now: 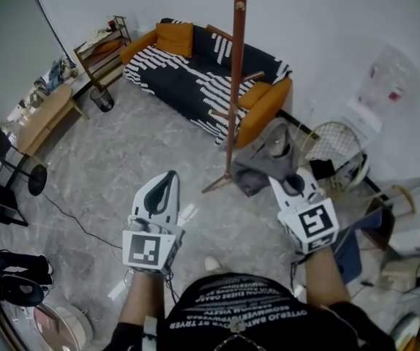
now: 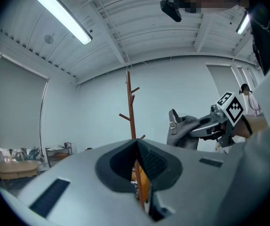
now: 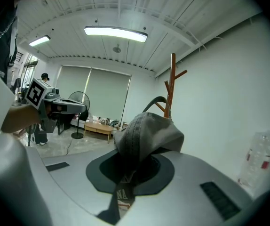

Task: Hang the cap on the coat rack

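Note:
A tall brown wooden coat rack [image 1: 237, 72] stands on the grey floor in front of the sofa; its bare pegs also show in the left gripper view [image 2: 131, 107] and the right gripper view [image 3: 172, 79]. My right gripper [image 1: 289, 183] is shut on a grey cap [image 1: 265, 159], which hangs crumpled from the jaws just right of the rack's pole and near its base. In the right gripper view the cap [image 3: 146, 131] bulges above the jaws, its strap looping up. My left gripper [image 1: 163, 190] is held left of the rack, shut, with nothing in it.
An orange and black-and-white sofa [image 1: 195, 72] lines the far wall behind the rack. A wooden table [image 1: 45, 115] and a shelf [image 1: 104, 50] stand at the left, a fan [image 1: 5, 152] nearer. A wire basket [image 1: 334, 148] and clutter sit at the right.

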The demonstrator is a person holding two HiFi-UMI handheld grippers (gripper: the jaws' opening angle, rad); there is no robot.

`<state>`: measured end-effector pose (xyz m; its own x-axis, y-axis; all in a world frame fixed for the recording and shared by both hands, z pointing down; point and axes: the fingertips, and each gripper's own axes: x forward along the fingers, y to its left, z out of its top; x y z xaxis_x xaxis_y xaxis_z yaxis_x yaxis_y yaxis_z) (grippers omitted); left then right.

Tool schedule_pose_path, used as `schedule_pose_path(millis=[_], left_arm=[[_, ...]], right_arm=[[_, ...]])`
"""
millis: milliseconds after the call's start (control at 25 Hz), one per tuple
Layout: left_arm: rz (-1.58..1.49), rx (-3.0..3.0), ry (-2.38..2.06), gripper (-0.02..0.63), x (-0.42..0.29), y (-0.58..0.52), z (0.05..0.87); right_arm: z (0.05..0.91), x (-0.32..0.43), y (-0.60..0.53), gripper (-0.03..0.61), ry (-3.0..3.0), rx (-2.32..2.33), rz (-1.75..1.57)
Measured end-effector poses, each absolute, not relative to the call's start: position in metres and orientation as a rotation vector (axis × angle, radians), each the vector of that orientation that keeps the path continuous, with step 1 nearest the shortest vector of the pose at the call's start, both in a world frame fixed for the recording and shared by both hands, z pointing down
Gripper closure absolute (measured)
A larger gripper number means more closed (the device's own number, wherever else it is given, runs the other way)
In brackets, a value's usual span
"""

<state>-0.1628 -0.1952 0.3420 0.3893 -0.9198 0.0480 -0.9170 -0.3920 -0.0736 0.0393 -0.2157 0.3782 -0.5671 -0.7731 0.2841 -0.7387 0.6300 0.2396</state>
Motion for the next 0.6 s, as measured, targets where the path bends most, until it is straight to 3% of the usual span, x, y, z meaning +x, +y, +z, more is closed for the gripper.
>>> schedule_pose_path(millis=[600], left_arm=[[-0.095,-2.635,1.676,0.611,-0.202,-0.219,0.35]], right_arm=[[0.387,0.004,-0.229,0.56,-2.44,1.274,-0.123]])
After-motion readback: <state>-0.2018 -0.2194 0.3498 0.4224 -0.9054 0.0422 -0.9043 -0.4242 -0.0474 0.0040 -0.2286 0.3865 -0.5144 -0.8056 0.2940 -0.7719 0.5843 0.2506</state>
